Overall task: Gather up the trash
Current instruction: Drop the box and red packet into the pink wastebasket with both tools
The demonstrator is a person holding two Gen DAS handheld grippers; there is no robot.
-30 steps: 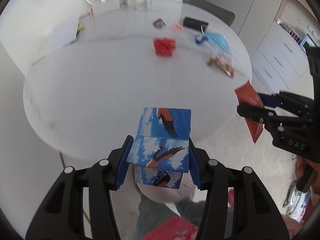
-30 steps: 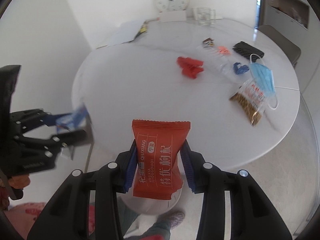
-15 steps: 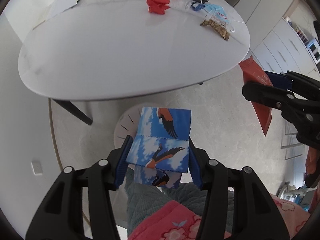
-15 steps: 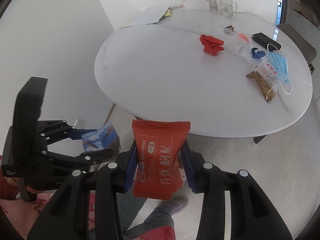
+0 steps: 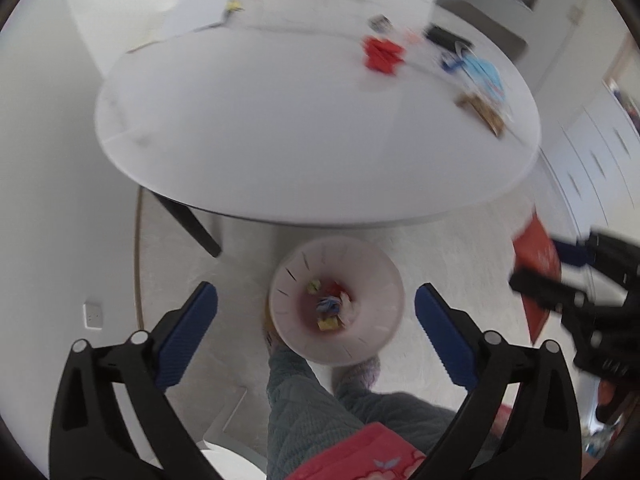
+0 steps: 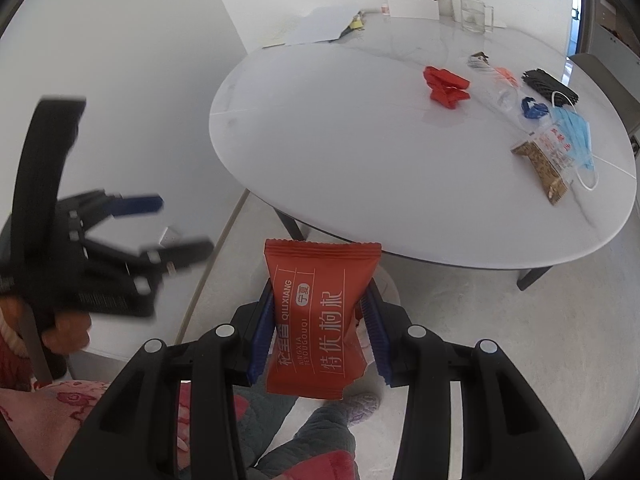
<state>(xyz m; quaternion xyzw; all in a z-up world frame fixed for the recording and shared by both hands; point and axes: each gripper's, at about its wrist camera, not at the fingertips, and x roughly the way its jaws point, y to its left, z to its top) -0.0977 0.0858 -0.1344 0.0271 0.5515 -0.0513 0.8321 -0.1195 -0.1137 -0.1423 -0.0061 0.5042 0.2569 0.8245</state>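
Note:
My left gripper (image 5: 316, 320) is open and empty, right above a pale pink bin (image 5: 384, 280) on the floor. The blue bird-print wrapper (image 5: 329, 305) lies in the bin among other scraps. My right gripper (image 6: 318, 330) is shut on an orange-red snack packet (image 6: 316, 316) and holds it above the floor, in front of the table. That packet also shows at the right of the left wrist view (image 5: 536, 264). My left gripper shows open at the left of the right wrist view (image 6: 172, 224).
The white oval table (image 6: 360, 140) carries a red wrapper (image 6: 444, 86), a blue face mask (image 6: 574, 130), a brown snack bag (image 6: 544, 164), a black item (image 6: 550, 86), papers, a glass and a clock. The person's legs are below the grippers.
My left gripper has opened and let go of the blue bird-print wrapper, which now lies in the bin. My right gripper still holds the orange-red packet.

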